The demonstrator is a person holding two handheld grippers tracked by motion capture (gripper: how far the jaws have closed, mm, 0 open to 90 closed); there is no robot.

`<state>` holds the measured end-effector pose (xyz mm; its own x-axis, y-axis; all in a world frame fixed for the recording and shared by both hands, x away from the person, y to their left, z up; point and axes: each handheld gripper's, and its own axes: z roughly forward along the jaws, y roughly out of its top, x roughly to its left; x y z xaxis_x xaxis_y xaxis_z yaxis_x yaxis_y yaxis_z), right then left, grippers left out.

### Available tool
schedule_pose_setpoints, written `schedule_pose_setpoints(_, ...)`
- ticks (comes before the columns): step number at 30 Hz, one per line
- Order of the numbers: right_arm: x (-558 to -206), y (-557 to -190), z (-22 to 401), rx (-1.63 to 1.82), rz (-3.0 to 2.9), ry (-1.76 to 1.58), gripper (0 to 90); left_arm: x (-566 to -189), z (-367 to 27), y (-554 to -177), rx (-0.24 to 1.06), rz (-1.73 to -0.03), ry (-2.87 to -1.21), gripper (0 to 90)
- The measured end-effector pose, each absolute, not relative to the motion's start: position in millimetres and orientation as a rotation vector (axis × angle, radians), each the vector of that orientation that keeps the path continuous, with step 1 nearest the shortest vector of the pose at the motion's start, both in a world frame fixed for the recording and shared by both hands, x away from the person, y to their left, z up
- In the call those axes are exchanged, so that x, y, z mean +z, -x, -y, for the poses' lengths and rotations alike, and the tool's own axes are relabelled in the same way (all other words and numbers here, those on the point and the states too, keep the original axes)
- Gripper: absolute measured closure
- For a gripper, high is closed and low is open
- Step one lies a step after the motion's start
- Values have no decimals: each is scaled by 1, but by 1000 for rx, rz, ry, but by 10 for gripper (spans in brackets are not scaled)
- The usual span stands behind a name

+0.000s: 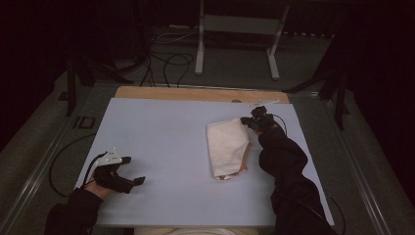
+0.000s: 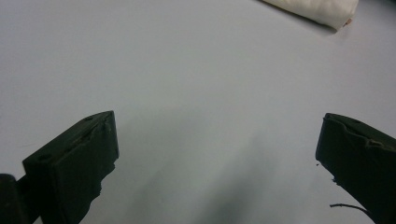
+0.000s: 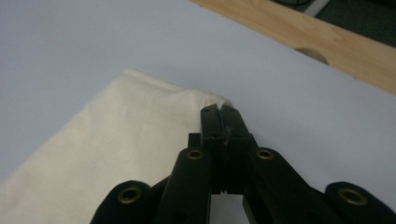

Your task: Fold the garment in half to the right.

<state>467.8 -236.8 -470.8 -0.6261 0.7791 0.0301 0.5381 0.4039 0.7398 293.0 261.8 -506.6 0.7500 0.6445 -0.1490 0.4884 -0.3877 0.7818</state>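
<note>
Nearest us, our left gripper (image 1: 131, 172) rests spread, idle; our right gripper (image 3: 222, 110) pinches the folded cream cloth's (image 1: 226, 145) far corner, another fold seemingly pending.

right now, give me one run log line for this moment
right tool: shut on cloth corner | left tool: open, over bare table | folded cloth: flat on blue table

Nothing to read here: no lettering, labels, brand marks, numbers or signs can be made out on anything, from above or from either gripper view.
</note>
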Motion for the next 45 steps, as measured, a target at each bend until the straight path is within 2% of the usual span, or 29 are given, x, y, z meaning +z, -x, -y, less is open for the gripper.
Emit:
schedule_pose_setpoints(18,-506,-480,246,939,-2348,-1278,900,-506,-262,-293,225,-848,-2062,0)
schedule_pose_setpoints(35,-518,-483,245,907,-2348,-1331,889,-506,-261,-292,227,-847,-2061,0)
schedule_pose_setpoints(45,-507,-480,246,920,-2331,-1316,710,-505,-262,-292,226,-845,-2055,0)
